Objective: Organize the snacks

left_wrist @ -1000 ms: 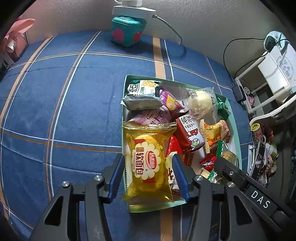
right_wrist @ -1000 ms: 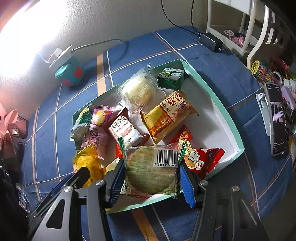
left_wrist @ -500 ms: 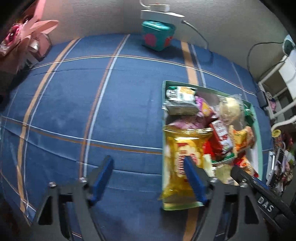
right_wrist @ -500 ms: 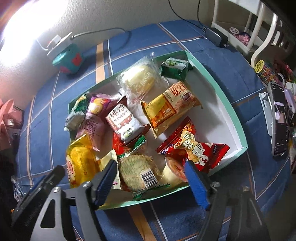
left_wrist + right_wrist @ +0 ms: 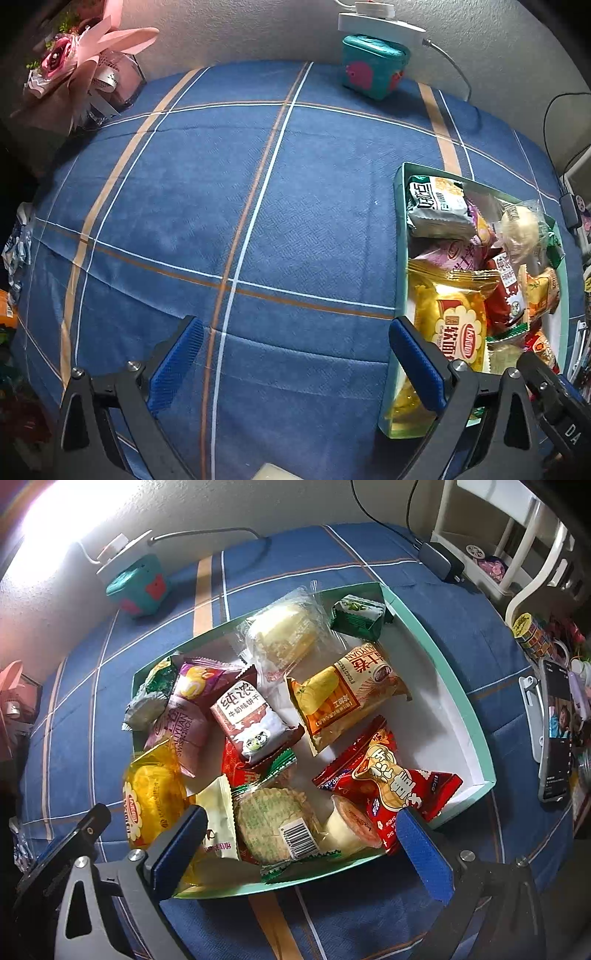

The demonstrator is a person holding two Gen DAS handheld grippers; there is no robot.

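A shallow teal-rimmed box (image 5: 465,709) on the blue checked cloth holds several snack packets. Among them are a yellow bread packet (image 5: 153,805), a round green-printed cracker packet (image 5: 273,821), a red peanut packet (image 5: 388,775) and an orange packet (image 5: 347,694). My right gripper (image 5: 303,845) is open and empty above the box's near edge. My left gripper (image 5: 295,354) is open and empty over bare cloth left of the box (image 5: 400,221). The yellow bread packet (image 5: 456,332) lies in the box beside its right finger.
A teal cube with a white power strip (image 5: 373,64) stands at the back by the wall. A pink bouquet (image 5: 81,70) is at the far left. A phone on a stand (image 5: 554,734) and a white rack (image 5: 517,542) are to the right of the box.
Both grippers opened and let go: the left released the yellow bread packet, the right released the cracker packet, both into the box. The left gripper then moved left over bare cloth.
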